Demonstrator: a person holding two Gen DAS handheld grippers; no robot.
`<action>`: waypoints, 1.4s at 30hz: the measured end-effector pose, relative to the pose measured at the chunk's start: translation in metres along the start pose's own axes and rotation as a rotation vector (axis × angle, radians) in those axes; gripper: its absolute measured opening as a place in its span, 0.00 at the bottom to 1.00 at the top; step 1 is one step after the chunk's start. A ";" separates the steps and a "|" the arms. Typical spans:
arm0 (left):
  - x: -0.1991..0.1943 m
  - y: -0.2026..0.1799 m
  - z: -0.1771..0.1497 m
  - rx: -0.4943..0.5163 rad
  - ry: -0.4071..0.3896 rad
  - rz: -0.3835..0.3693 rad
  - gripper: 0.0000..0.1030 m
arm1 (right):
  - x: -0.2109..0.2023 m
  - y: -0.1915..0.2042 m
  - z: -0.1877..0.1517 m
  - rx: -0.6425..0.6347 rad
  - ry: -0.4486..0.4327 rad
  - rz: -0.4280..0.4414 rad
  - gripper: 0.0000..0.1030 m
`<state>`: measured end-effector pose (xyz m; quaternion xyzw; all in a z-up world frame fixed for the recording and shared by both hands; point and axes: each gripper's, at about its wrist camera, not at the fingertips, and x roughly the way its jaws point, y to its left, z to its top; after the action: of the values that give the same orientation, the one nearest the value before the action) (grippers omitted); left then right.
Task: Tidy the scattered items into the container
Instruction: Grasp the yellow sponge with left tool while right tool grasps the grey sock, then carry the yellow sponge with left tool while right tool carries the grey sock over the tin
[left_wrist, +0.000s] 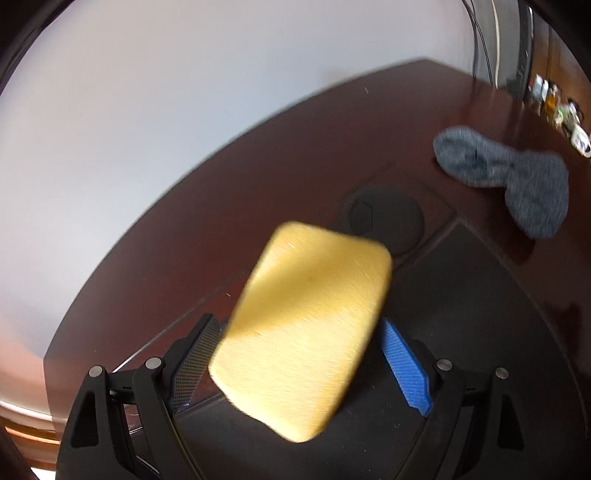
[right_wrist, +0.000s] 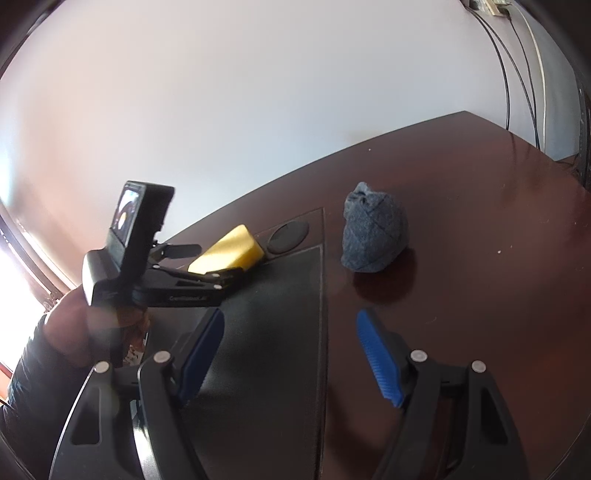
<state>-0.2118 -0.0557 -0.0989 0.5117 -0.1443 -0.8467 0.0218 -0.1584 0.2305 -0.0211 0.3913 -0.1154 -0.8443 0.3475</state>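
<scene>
My left tongs (left_wrist: 295, 332) pinch the yellow sponge (left_wrist: 303, 328) at frame centre; my right tongs (right_wrist: 291, 325) stand spread, empty, below the grey sock (right_wrist: 375, 236).

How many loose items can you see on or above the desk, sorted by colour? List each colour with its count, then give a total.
Yellow: 1, the sponge between the left gripper's fingers
Grey: 1, the sock lying on the desk
Total: 2
</scene>
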 end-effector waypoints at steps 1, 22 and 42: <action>-0.001 0.002 -0.001 -0.013 -0.004 -0.012 0.88 | 0.000 -0.001 -0.002 0.000 0.002 -0.002 0.74; -0.023 0.018 -0.021 -0.177 -0.113 -0.135 0.72 | 0.057 -0.026 0.061 -0.019 0.052 -0.257 0.68; -0.100 0.004 -0.035 -0.188 -0.253 -0.173 0.72 | 0.036 -0.014 0.056 -0.049 0.020 -0.175 0.39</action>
<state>-0.1341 -0.0492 -0.0266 0.4071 -0.0218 -0.9129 -0.0217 -0.2229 0.2115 -0.0112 0.4000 -0.0567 -0.8699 0.2829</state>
